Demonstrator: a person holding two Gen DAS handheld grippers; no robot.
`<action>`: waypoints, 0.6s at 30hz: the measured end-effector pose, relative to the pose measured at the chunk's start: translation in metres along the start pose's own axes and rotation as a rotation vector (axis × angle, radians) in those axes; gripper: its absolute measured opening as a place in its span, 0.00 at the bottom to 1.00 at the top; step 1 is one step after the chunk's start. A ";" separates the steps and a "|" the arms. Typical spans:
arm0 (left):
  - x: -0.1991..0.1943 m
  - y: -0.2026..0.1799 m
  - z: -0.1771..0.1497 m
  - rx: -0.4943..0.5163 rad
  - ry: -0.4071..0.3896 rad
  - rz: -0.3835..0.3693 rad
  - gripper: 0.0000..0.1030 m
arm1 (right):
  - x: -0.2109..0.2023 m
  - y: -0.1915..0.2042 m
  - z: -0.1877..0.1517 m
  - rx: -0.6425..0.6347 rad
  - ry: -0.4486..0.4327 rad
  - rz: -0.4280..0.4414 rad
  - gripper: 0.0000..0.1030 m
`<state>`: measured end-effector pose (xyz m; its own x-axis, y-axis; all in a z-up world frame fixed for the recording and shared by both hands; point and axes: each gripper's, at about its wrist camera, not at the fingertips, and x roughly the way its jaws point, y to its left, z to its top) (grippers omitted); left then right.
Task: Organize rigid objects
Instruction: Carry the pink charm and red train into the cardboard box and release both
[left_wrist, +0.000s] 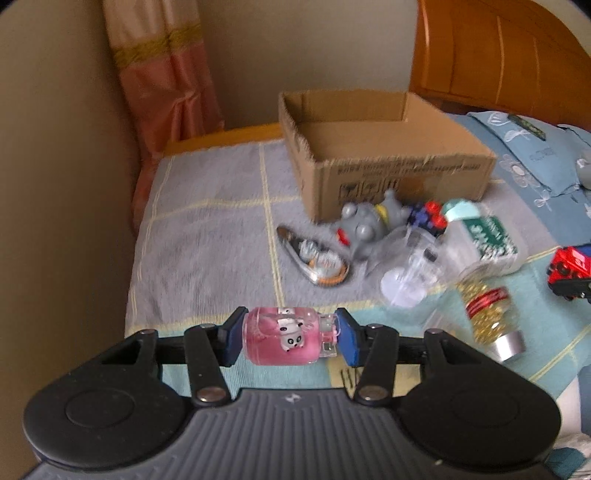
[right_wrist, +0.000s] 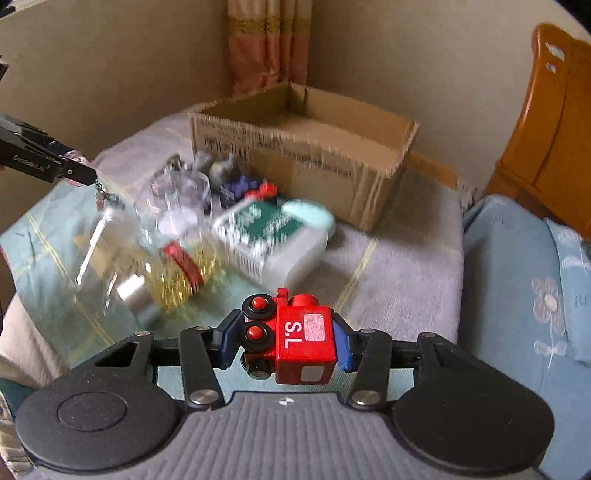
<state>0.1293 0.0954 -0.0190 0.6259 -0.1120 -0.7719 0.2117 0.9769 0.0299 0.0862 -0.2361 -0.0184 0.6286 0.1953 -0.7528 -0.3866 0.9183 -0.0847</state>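
Note:
My left gripper (left_wrist: 290, 338) is shut on a small pink clear capsule toy (left_wrist: 284, 338) with a white figure inside, held above the bed. My right gripper (right_wrist: 286, 341) is shut on a red toy train (right_wrist: 295, 338) marked "S.L". An open cardboard box (left_wrist: 388, 151) stands at the back of the bed; it also shows in the right wrist view (right_wrist: 295, 155). The left gripper (right_wrist: 55, 164) appears at the left edge of the right wrist view.
On the blanket in front of the box lie a grey toy (left_wrist: 364, 223), a shoe-shaped toy (left_wrist: 314, 258), a clear cup (left_wrist: 410, 269), a green-labelled bottle (left_wrist: 484, 236), a gold-filled bottle (left_wrist: 487, 317) and another red train (left_wrist: 570, 271). A wooden headboard (left_wrist: 498, 51) stands at right.

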 end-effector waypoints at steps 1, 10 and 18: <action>-0.003 0.000 0.006 0.008 -0.005 -0.005 0.48 | -0.003 -0.002 0.006 -0.006 -0.008 0.002 0.53; -0.020 -0.013 0.072 0.084 -0.052 -0.079 0.48 | -0.007 -0.020 0.070 -0.042 -0.107 -0.006 0.53; -0.011 -0.033 0.151 0.155 -0.123 -0.085 0.48 | 0.018 -0.039 0.141 -0.034 -0.163 -0.010 0.53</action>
<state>0.2289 0.0373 0.0839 0.6858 -0.2231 -0.6928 0.3742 0.9245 0.0727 0.2073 -0.2199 0.0633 0.7325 0.2419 -0.6363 -0.4010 0.9087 -0.1161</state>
